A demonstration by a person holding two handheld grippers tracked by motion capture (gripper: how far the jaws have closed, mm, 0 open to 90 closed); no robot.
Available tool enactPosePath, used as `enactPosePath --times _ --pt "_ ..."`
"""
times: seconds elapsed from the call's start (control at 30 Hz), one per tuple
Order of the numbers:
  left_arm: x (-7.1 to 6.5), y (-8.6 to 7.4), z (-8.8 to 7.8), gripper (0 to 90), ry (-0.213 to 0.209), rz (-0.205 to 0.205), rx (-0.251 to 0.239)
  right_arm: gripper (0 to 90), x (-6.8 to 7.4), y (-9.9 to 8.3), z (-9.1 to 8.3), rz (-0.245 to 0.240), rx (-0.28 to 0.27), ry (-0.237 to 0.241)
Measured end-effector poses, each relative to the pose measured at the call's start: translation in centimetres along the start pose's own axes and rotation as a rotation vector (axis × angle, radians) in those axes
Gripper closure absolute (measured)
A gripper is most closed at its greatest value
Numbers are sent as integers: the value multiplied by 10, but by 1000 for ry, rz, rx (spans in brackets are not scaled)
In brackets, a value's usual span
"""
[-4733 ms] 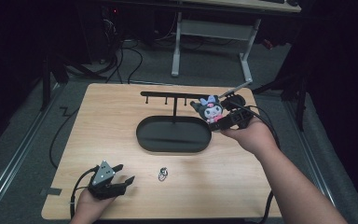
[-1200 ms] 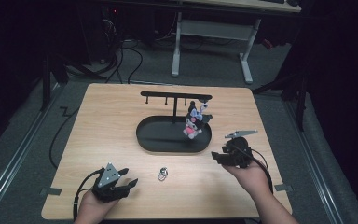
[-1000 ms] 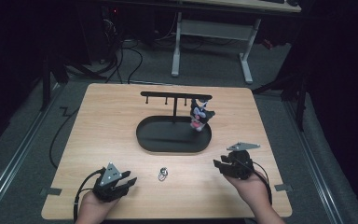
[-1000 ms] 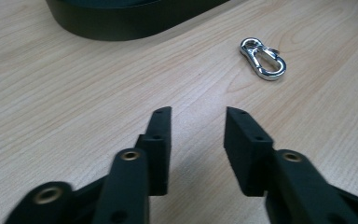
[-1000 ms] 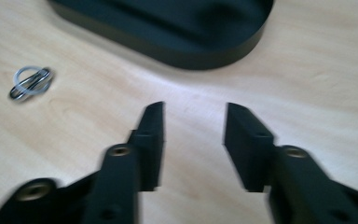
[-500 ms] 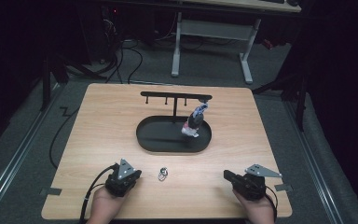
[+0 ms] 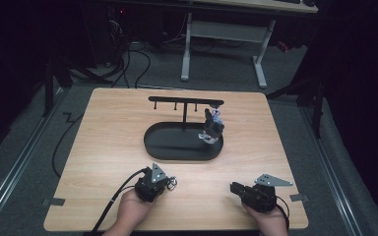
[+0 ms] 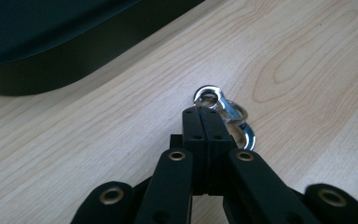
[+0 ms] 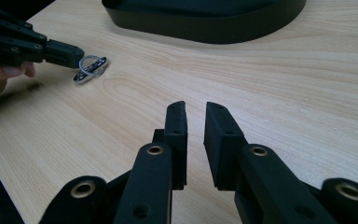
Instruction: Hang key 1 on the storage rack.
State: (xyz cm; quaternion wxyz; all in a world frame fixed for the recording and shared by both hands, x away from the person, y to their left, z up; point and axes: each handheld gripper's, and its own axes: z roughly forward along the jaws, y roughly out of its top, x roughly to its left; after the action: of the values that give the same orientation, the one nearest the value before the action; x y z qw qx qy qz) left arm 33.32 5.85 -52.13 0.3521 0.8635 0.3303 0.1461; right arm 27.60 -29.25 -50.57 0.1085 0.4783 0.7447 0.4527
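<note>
A small silver clasp with a ring [image 8: 228, 106] lies on the wooden table [image 7: 108, 132] near the front. My left gripper [image 8: 207, 111] is shut on its near end. In the right gripper view the clasp [image 9: 89, 71] sits at the left gripper's tip. From above, the left gripper [image 7: 166, 182] meets the clasp [image 7: 172, 181] at the front left. At the front right, my right gripper [image 7: 234, 188] points left. Its jaws [image 9: 195, 106] have just been opening, with a narrow gap and nothing between them. A dark plush toy [image 7: 211, 127] hangs from the black stand [image 7: 184, 101].
The stand's black oval base [image 7: 172, 147] sits mid-table, just beyond both grippers. The table's front edge runs close under both hands. A cable [image 7: 113, 201] trails from the left gripper over the front edge. Bare wood lies between the two grippers.
The right hand left the plush hanging on the stand and drew back to the front right. The left gripper slid right to the clasp and shut on it. The plush has turned on its hook.
</note>
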Motion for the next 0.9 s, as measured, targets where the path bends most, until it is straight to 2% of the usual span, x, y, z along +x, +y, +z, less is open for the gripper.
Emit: enactPosePath --times 0.17,0.27,0.5,0.63,0.7,0.77,0.83,0.9 --pt "-11 8 9 900 -41 7 -1 794 0 0 -1 1 -1 -2" --pt "-24 16 16 900 -76 21 -8 794 -1 -1 0 10 2 -4" --pt "-63 38 42 900 -148 82 -15 794 -4 -2 0 16 11 -6" --pt "-79 49 52 900 -179 101 -22 791 -7 -3 0 19 12 -7" --pt "-80 51 51 892 -174 97 -40 788 -8 -3 0 26 11 -7" --pt "-75 49 48 875 -165 91 -47 783 -9 -4 -1 26 10 -6" --pt "-64 42 42 850 -145 78 -55 780 -9 -4 -1 26 13 -7" --pt "-48 32 30 824 -121 52 -63 773 -10 -4 0 28 16 -6"
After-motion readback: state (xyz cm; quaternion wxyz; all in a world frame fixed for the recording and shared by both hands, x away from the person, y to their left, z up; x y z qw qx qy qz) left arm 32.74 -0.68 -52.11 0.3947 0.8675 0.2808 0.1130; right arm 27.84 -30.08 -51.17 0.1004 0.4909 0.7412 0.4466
